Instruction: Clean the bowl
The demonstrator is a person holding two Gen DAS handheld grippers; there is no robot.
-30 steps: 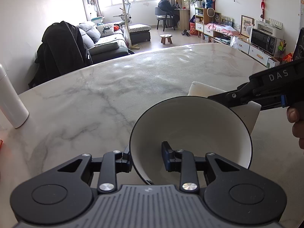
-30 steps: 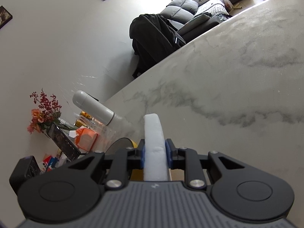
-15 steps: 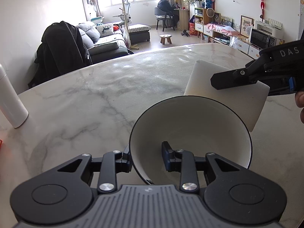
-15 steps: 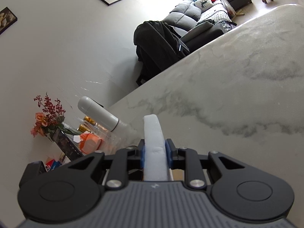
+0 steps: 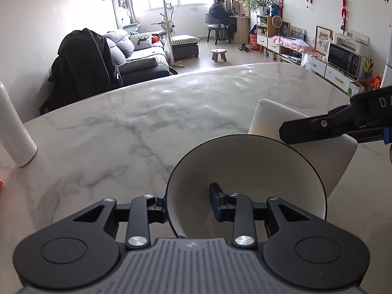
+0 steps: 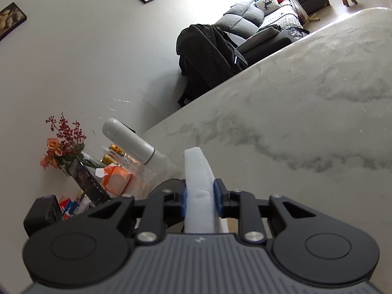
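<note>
Left wrist view: round ceramic bowl, white inside with a dark rim (image 5: 247,169), sits lower centre-right of frame, tilted with its mouth toward the camera, above the grey-veined white marble table (image 5: 137,127). Left gripper (image 5: 187,202) straddles the bowl's near wall, one finger outside, one inside; jaws are opening slightly, wall between them, pads apparently touching it.

Right gripper (image 6: 199,198) is clamped on a white rectangular foam sponge (image 6: 198,191); the pads dent it. In the left view the sponge (image 5: 265,120) stands at right of frame, just behind the bowl's far rim.

Handling judgement: bowl is stiff, glazed, likely slippery and breakable; a rim pinch carries its whole weight, so the grip must not loosen further. Sponge is light and soft; hold near one edge, leaving a broad face free to wipe.

Tall white cylindrical flask (image 5: 13,132) stands at left edge, well apart.
</note>
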